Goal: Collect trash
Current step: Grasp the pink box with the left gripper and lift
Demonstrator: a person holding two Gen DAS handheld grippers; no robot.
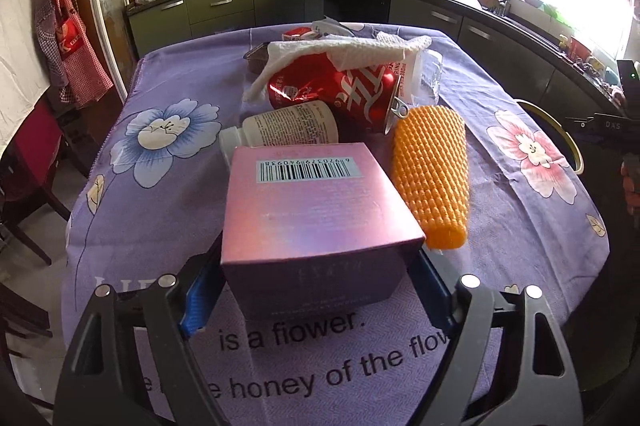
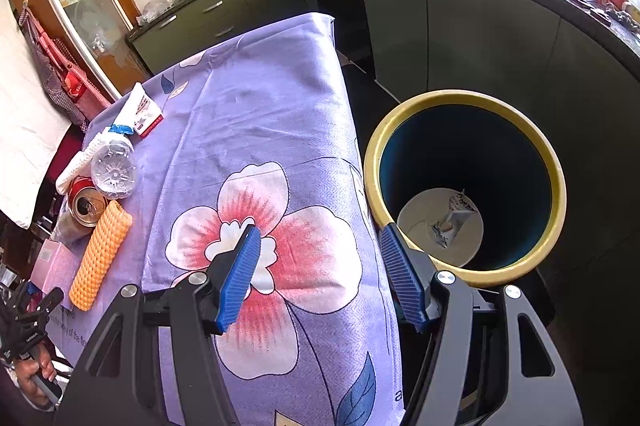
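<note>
A pink box (image 1: 316, 202) with a barcode sits between the blue pads of my left gripper (image 1: 320, 254), and both pads meet its sides. Behind it on the purple flowered tablecloth (image 1: 168, 210) lie a white bottle (image 1: 288, 126), a dented red can (image 1: 340, 90), an orange foam sleeve (image 1: 432, 174), a paper towel (image 1: 348, 50) and a clear plastic bottle (image 1: 426, 78). My right gripper (image 2: 320, 230) hangs open and empty over the table's right edge, beside the yellow-rimmed bin (image 2: 560, 186). A crumpled wrapper (image 2: 452, 222) lies at the bin's bottom.
A small red and white carton (image 2: 146, 116) lies at the far end of the table. Dark kitchen cabinets (image 2: 460, 38) run behind and to the right of the bin. A chair (image 1: 36, 162) stands left of the table. A hand (image 2: 36, 378) holds the left gripper.
</note>
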